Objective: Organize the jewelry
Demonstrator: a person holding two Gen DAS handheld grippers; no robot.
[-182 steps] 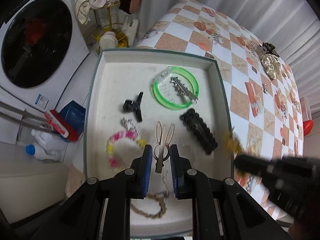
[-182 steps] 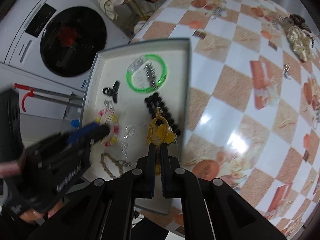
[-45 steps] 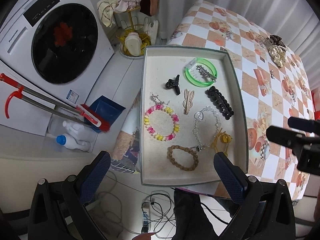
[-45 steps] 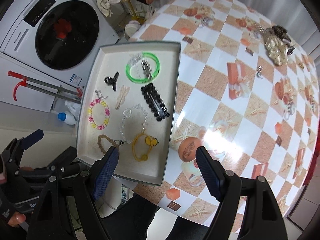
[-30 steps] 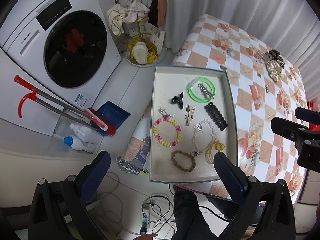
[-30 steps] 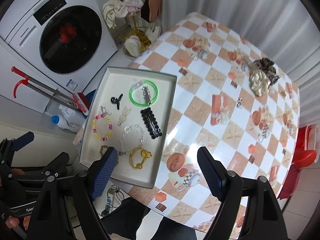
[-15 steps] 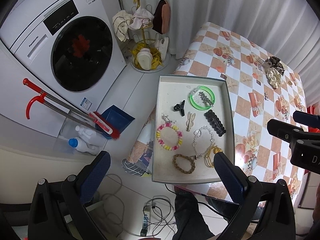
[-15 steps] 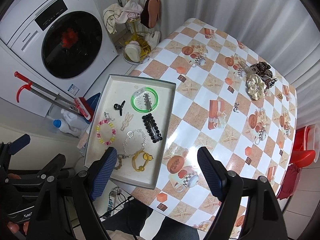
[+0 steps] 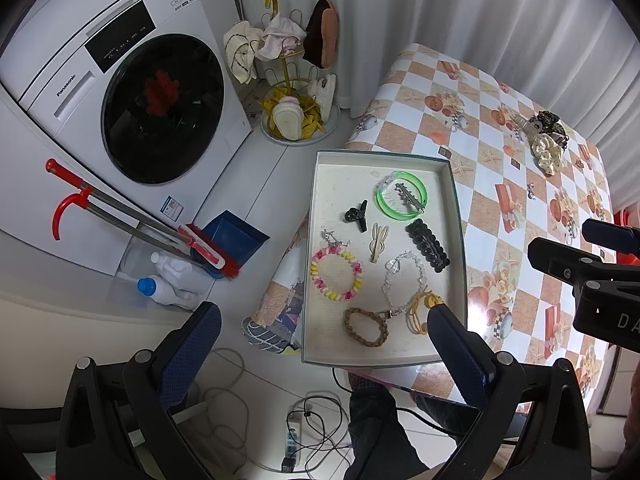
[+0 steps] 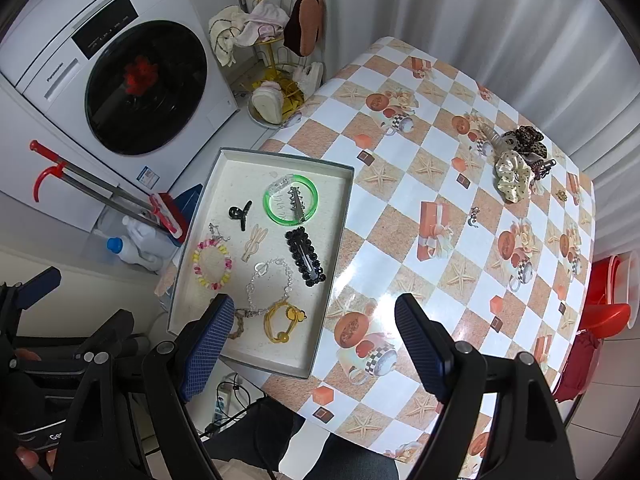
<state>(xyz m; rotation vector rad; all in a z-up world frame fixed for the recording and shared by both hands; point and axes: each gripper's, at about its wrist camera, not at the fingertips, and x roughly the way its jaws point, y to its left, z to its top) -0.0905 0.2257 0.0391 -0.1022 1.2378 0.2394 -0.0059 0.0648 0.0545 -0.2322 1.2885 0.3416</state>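
Both grippers, left (image 9: 320,344) and right (image 10: 310,334), hang wide open above the tray (image 10: 338,220); the scrunchie (image 10: 513,176) looks soft and light, easy to pinch anywhere.

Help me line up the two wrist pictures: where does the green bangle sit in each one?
Left wrist: the green bangle lies centre-right, at the tray's far end.
Right wrist: the green bangle lies just left of centre, again at the tray's far end.
Shared landmark: the black beaded hair clip lies just nearer the camera than the bangle in both.
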